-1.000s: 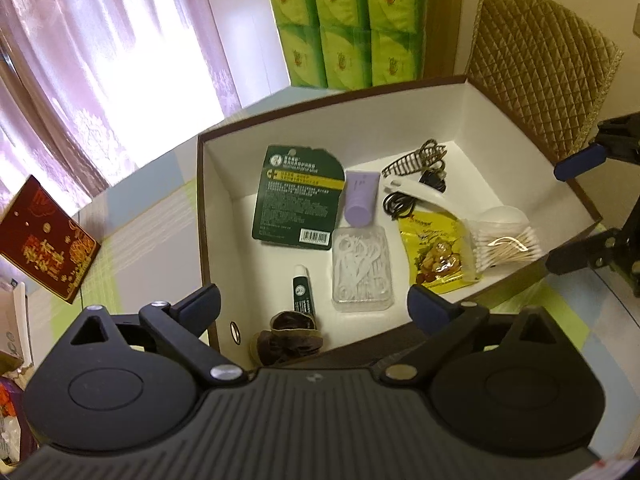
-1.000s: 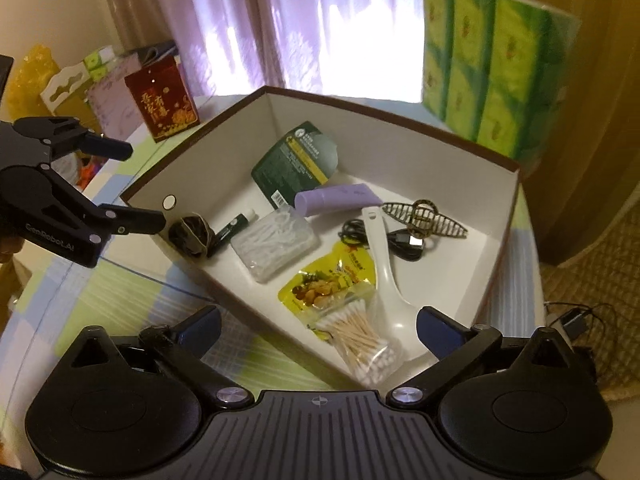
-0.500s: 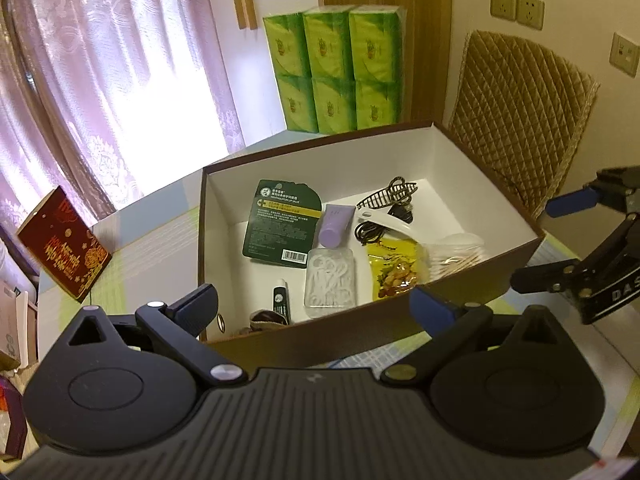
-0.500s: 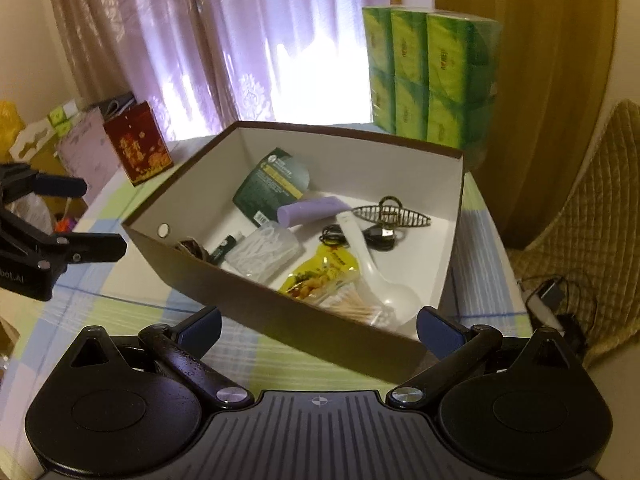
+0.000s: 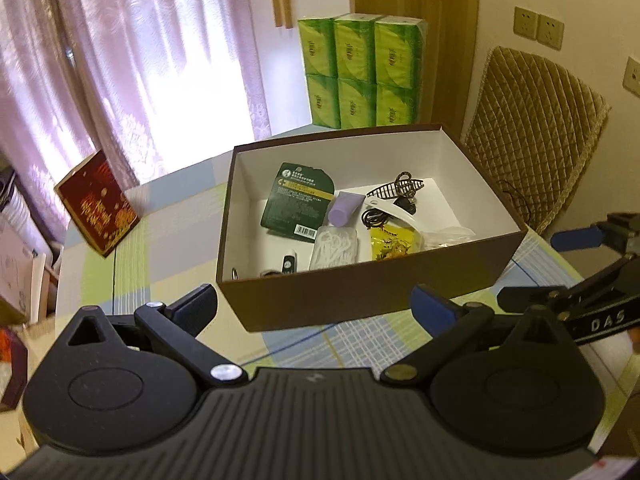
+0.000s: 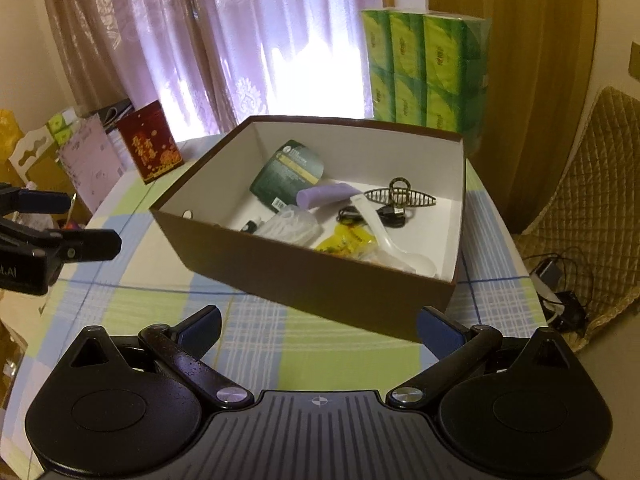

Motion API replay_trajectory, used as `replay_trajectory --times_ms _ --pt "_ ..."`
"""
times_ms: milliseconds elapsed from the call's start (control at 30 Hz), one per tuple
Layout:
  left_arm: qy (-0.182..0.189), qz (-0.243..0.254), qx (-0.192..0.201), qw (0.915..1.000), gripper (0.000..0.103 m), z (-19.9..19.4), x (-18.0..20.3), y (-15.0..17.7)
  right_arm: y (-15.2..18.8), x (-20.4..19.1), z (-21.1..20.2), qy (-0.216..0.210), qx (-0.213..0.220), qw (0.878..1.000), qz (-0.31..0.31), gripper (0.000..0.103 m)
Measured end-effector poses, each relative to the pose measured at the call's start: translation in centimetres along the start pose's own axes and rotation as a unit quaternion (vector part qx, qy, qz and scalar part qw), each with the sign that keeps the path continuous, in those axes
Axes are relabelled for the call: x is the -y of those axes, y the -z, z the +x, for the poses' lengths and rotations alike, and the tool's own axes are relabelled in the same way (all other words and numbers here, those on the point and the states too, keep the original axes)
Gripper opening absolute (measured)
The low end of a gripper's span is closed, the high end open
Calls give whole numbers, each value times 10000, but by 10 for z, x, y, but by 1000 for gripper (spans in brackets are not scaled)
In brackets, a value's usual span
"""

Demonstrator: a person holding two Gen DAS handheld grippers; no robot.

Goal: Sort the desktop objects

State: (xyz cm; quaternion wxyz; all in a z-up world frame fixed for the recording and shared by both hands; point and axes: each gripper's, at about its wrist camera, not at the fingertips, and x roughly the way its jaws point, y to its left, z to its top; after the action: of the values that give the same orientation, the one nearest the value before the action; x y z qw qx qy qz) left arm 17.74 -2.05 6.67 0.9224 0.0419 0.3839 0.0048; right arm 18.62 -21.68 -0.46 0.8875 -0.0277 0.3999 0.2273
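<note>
A brown box with a white inside stands on the checked tablecloth. It holds a dark green packet, a purple tube, a hair claw, a white spoon, a black cable, a yellow snack bag and a clear floss-pick case. My left gripper is open and empty in front of the box. My right gripper is open and empty too, off the box's near corner.
A red gift box stands at the table's far left. Green tissue packs are stacked behind the box. A quilted chair is at the right, with cables on the floor. Clutter lines the left edge.
Both grippers have drawn back and away from the box, from over its rim to well in front of it. The items in the box have not moved.
</note>
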Motion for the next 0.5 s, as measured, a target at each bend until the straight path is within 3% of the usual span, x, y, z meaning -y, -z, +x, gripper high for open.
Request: replay_trajectory --times_ms 500 --pt "-67 -426 13 9991 102 -39 7 24 22 -4 -28 116 56 9997 203 101"
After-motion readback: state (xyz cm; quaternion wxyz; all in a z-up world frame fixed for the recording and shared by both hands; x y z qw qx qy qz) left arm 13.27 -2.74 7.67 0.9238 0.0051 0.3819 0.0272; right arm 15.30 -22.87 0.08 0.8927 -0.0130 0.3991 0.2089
